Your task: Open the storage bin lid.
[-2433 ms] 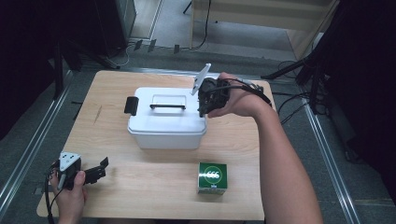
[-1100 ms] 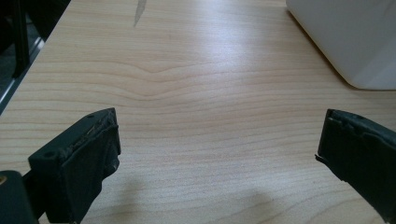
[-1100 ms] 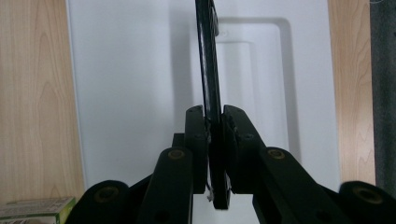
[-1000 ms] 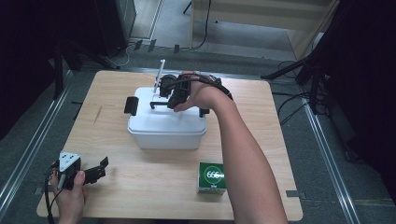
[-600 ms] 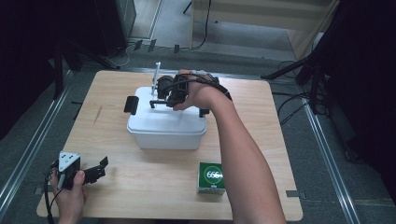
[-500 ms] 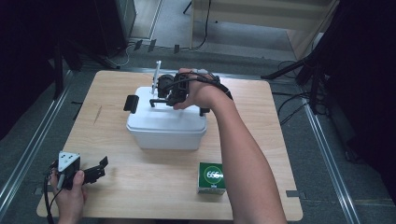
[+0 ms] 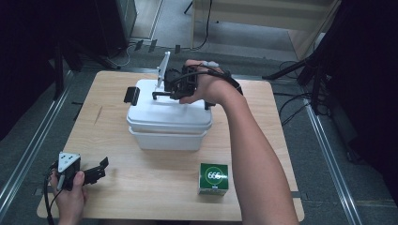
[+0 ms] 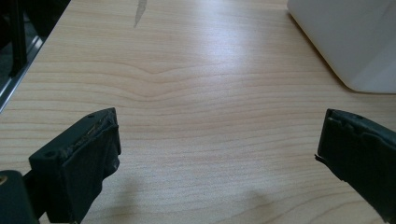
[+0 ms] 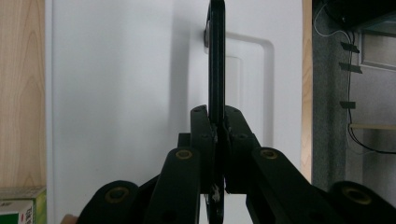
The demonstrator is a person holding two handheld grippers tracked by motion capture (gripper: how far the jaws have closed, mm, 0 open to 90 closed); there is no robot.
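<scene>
**Lid handle clamped, box on the far half of the surface**

The right hand-held gripper (image 7: 174, 90) sits over the top of the white box (image 7: 168, 133), its jaws pinched tight on the black handle (image 9: 216, 60) of the lid (image 7: 169, 112). In the right gripper view the two black jaws meet on the thin edge of that handle, which stands upright from its recess in the lid. The person's right forearm reaches in from the near right and crosses above the right part of the surface (image 7: 141, 187).

The white box stands near the middle of the surface, a little toward the far side. In the high view the lid looks slightly out of line with the base beneath it — whether it is lifted clear cannot be told. A black latch (image 7: 132, 95) sticks out at the box's left end.

The left hand-held gripper (image 7: 96, 171) rests at the near left corner, held low by the left hand (image 7: 70, 197), well apart from the box. Its jaws stand wide with only bare wood between them; the left gripper view shows a rounded corner of the box at the far right.

A small green carton (image 7: 213, 178) stands alone on the near side, just left of the right forearm.
</scene>
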